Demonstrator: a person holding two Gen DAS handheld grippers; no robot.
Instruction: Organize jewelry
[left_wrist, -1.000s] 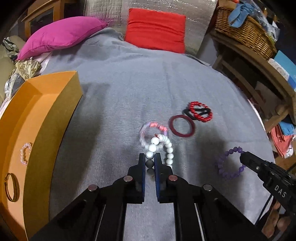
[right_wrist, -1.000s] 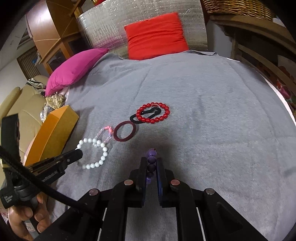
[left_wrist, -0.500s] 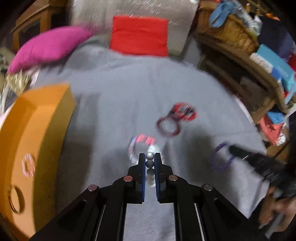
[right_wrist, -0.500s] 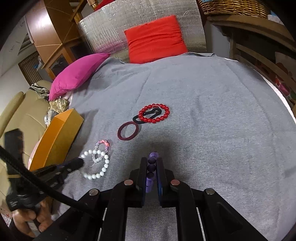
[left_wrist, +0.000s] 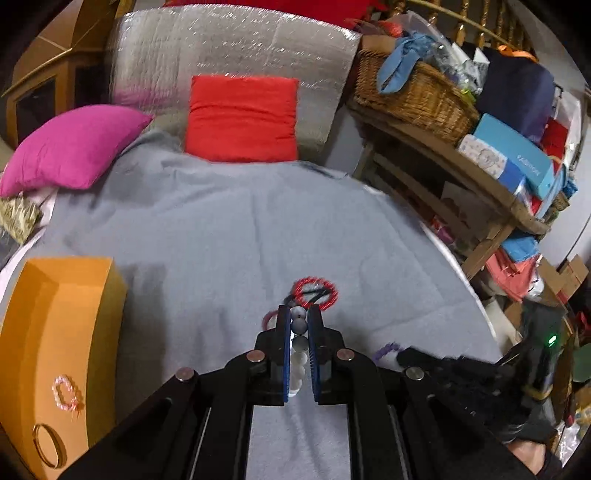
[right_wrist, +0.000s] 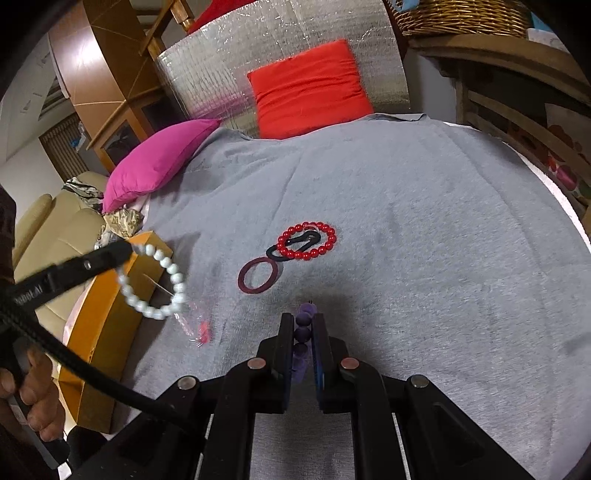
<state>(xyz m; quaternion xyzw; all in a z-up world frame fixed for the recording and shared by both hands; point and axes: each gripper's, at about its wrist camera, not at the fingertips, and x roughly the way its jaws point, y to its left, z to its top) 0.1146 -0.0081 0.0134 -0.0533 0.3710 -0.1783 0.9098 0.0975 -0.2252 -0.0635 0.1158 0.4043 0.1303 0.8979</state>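
The left gripper (left_wrist: 299, 314) is clamped on a white bead bracelet (right_wrist: 157, 280), its beads stacked in a line between the blue pads. In the right wrist view that bracelet hangs as an open loop off the gripper's tip, clear of the grey blanket (right_wrist: 424, 229) and in front of the orange box (right_wrist: 96, 332) at nine o'clock. A clear bracelet with pink beads (right_wrist: 197, 326) dangles below the white one (blurred, and I cannot tell whether it is caught on it or merely behind it).

The right gripper (right_wrist: 304, 321) is closed on a purple bead bracelet (right_wrist: 303, 332), three or four beads pinched between its pads down near the blanket.

On the blanket, at about twelve o'clock from the right gripper, lies a red bead bracelet (right_wrist: 306, 240) with a black hair tie (right_wrist: 291, 245) lying partly inside it. A dark maroon bangle (right_wrist: 257, 276) sits just beside them at their seven o'clock, touching the hair tie's edge.

In the left wrist view the orange box is open at eight o'clock, holding a pink bead bracelet (left_wrist: 66, 391) and, below it at six o'clock, a gold bangle (left_wrist: 48, 445). A magenta pillow (left_wrist: 70, 144) lies at ten o'clock and a red cushion (left_wrist: 242, 118) at twelve, at the far end of the blanket. A wicker basket (left_wrist: 413, 92) stands on a shelf at two o'clock.
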